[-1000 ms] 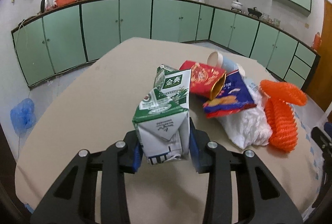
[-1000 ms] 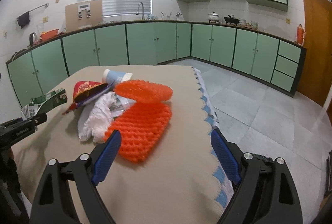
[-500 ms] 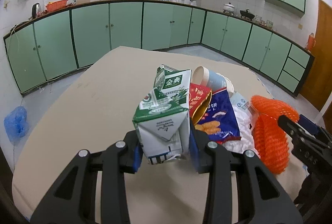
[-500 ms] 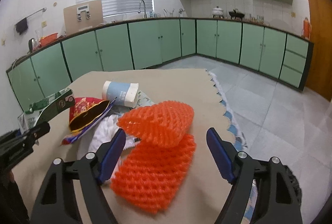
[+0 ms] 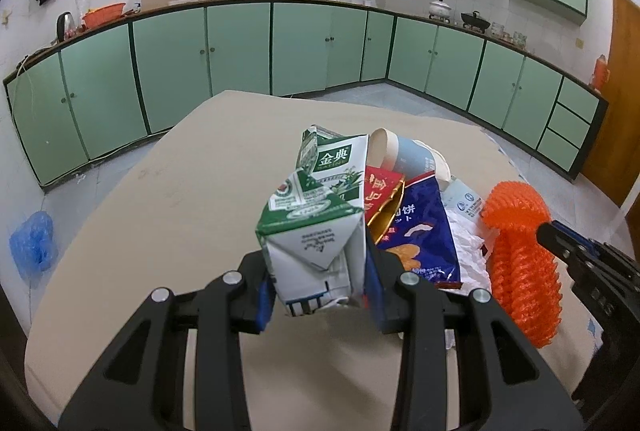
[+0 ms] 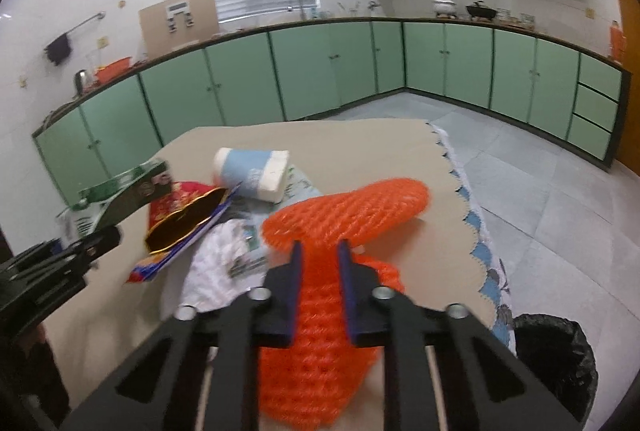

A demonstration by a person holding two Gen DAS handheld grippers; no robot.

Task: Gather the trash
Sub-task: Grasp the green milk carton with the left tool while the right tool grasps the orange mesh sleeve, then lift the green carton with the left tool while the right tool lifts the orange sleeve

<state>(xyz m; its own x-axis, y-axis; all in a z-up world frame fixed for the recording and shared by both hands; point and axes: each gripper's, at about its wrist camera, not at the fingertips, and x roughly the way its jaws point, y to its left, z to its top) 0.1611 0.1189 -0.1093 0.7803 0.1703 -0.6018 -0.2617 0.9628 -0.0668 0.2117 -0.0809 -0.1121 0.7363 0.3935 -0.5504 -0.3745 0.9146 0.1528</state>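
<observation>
A crumpled green-and-white milk carton (image 5: 316, 223) is clamped in my left gripper (image 5: 320, 289), which is shut on it above the beige table (image 5: 180, 211). To its right lies an orange foam net (image 6: 352, 211). My right gripper (image 6: 320, 255) straddles the net's narrow middle; its jaws are closing and the blue pads squeeze the net. The left wrist view shows the same net (image 5: 520, 263) with the right gripper (image 5: 560, 243) coming in from the right. Between the two grippers lie a paper cup (image 6: 252, 169), a red packet (image 6: 180, 209), a blue snack bag (image 5: 420, 231) and white crumpled wrapping (image 6: 216, 263).
A bin lined with a black bag (image 6: 556, 347) stands on the floor beside the table's right edge. A blue plastic bag (image 5: 32, 247) lies on the floor at the left. Green cabinets line the walls beyond.
My right gripper has moved forward over the orange net and its wide jaws have come together on it. My left gripper, still holding the carton, has drifted slightly towards the trash pile.
</observation>
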